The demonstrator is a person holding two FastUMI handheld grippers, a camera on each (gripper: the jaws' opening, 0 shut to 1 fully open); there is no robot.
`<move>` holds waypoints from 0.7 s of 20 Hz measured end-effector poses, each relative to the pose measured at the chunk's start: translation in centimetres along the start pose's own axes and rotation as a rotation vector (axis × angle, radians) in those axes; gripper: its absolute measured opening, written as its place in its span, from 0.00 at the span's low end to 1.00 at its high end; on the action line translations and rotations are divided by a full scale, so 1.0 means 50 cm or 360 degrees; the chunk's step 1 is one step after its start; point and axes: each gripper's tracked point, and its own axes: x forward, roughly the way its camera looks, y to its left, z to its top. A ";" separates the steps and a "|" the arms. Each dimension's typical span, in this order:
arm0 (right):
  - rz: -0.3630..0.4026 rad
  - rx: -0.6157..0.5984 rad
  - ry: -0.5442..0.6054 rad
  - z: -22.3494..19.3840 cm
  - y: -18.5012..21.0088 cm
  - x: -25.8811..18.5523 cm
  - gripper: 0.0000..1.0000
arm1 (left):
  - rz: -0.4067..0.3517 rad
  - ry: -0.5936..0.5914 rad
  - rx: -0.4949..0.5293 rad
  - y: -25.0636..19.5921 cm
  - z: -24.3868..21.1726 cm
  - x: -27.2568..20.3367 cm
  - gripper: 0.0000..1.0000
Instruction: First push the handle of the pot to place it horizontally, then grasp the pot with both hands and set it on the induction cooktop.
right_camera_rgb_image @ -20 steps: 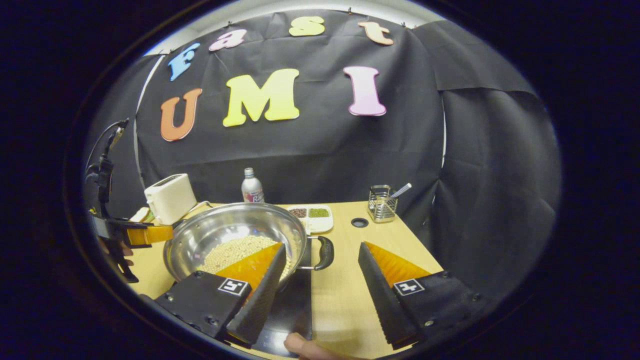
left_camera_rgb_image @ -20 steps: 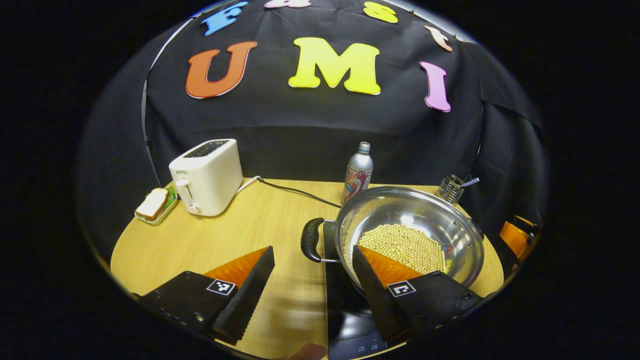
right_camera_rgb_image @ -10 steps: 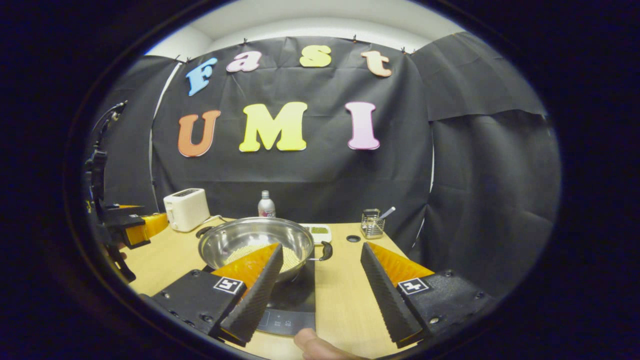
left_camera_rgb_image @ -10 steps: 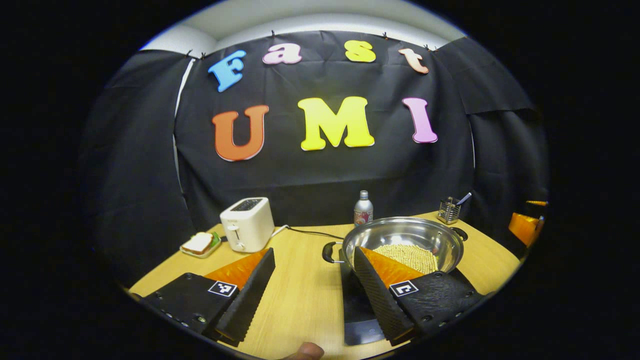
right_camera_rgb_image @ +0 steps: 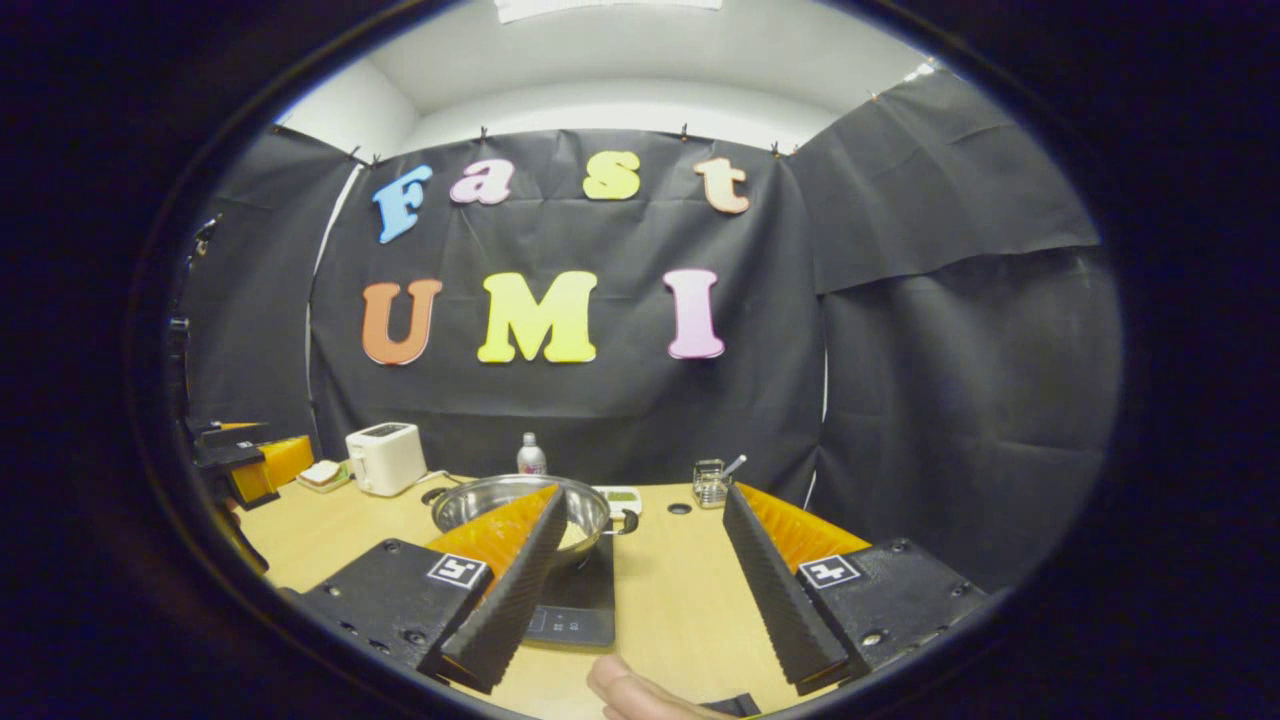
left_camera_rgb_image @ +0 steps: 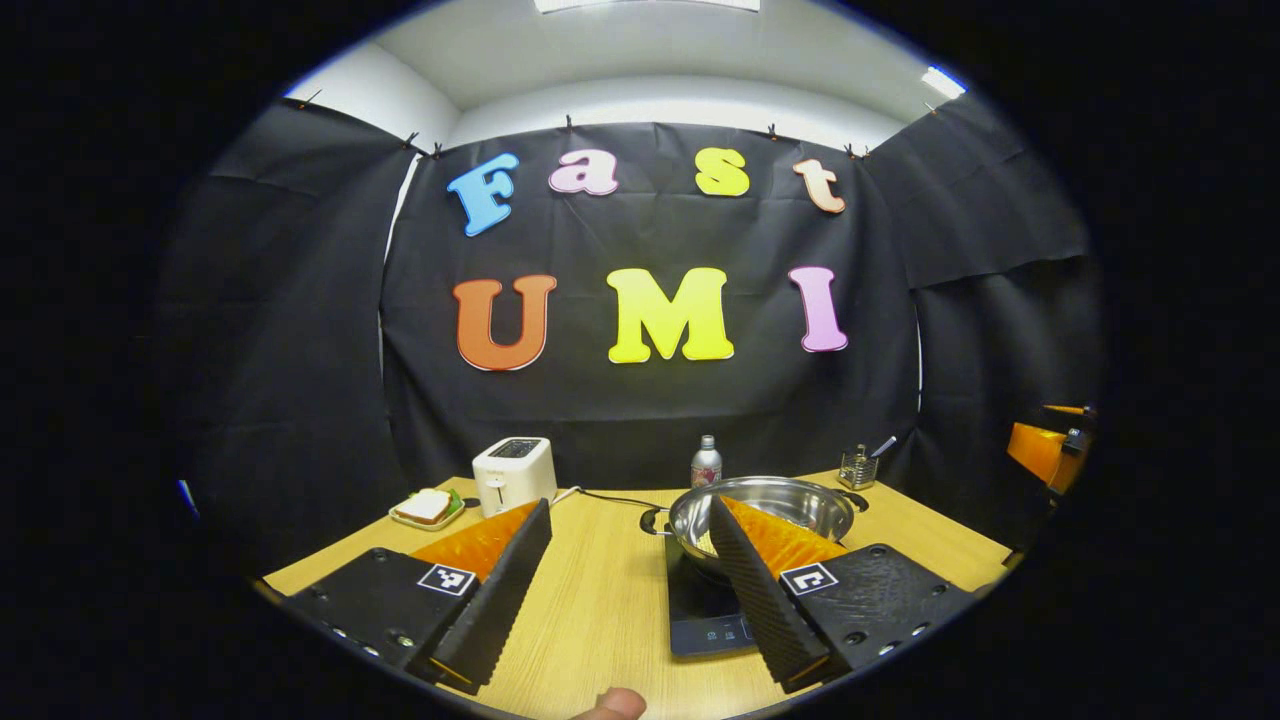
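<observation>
The steel pot (left_camera_rgb_image: 790,497) stands on the black induction cooktop (left_camera_rgb_image: 700,612), its dark side handle (left_camera_rgb_image: 652,520) pointing left. In the right gripper view the pot (right_camera_rgb_image: 490,497) sits on the cooktop (right_camera_rgb_image: 578,600) with its other handle (right_camera_rgb_image: 627,522) pointing right. My left gripper (left_camera_rgb_image: 628,505) is open, well back from the pot, with nothing between its fingers. My right gripper (right_camera_rgb_image: 645,492) is open too, set back at the table's near edge. The right gripper (left_camera_rgb_image: 1045,450) also shows far right in the left gripper view, and the left gripper (right_camera_rgb_image: 250,462) far left in the right gripper view.
On the wooden table (left_camera_rgb_image: 600,600), a white toaster (left_camera_rgb_image: 513,472) and a sandwich plate (left_camera_rgb_image: 428,508) stand back left. A bottle (left_camera_rgb_image: 706,464) and a wire utensil holder (left_camera_rgb_image: 858,466) stand behind the pot. A small bean tray (right_camera_rgb_image: 620,494) lies by it. A thumb (right_camera_rgb_image: 640,692) shows below.
Both grippers have drawn back and up, away from the pot, staying open. The pot stays on the cooktop and now looks smaller and farther off.
</observation>
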 end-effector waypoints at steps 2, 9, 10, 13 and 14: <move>-0.0014 0.0033 -0.0061 0.046 -0.007 -0.035 0.96 | -0.0010 -0.0024 0.0009 -0.001 0.033 -0.041 0.95; -0.0098 0.0003 -0.0093 0.132 -0.030 -0.089 0.96 | -0.0089 -0.0130 -0.0064 -0.009 0.134 -0.143 0.95; -0.0093 -0.0013 -0.0094 0.135 -0.025 -0.093 0.96 | -0.0088 -0.0145 -0.0050 -0.006 0.140 -0.150 0.94; -0.0008 0.0039 -0.0158 0.156 0.004 -0.109 0.98 | -0.0075 -0.0184 -0.0013 -0.006 0.149 -0.167 0.95; 0.0008 0.0039 -0.0150 0.144 0.003 -0.108 0.96 | -0.0080 -0.0189 -0.0008 -0.010 0.150 -0.169 0.94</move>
